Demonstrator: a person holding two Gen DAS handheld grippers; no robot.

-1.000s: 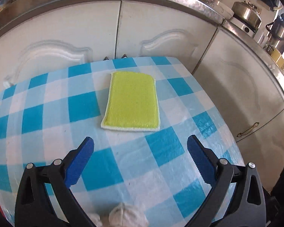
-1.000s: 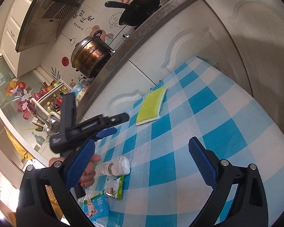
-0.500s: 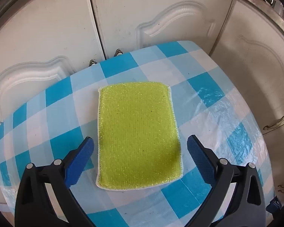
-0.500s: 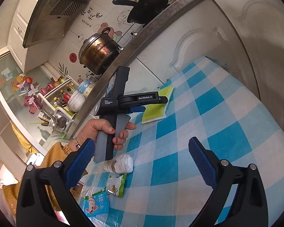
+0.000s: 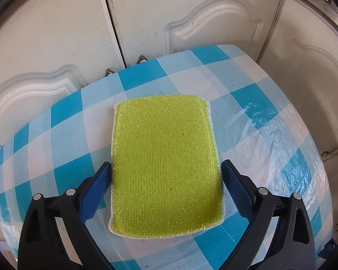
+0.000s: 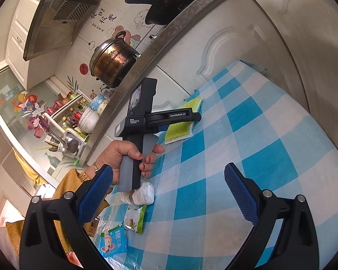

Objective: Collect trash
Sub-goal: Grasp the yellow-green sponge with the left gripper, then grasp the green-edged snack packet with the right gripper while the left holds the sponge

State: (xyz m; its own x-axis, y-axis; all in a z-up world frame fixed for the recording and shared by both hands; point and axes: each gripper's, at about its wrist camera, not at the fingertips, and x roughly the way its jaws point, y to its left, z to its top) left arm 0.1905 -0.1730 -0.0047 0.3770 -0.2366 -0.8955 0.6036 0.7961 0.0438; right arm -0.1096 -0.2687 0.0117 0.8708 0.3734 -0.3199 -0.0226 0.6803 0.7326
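1. Sponge (image 5: pixel 165 164), yellow-green, lies flat near the far edge of the checked surface (image 5: pixel 270 135).
2. Left tool (image 5: pixel 165 175) straddles its near half, jaws closing, pads just beside its long edges, not yet pressing.
3. Right tool (image 6: pixel 169 177) hangs wide apart, holding nothing.
4. Wrappers (image 6: pixel 136 219) and a white wad (image 6: pixel 144 193) lie near the left edge.

Right gripper (image 6: pixel 166 189), jaws wide apart with nothing between them, over the checked tablecloth (image 6: pixel 270 135). A hand (image 6: pixel 128 157) held the left gripper (image 6: pixel 180 126) at the yellow-green sponge (image 6: pixel 180 130); crumpled tissue (image 6: pixel 142 193) and wrappers (image 6: pixel 135 220) lay nearby.
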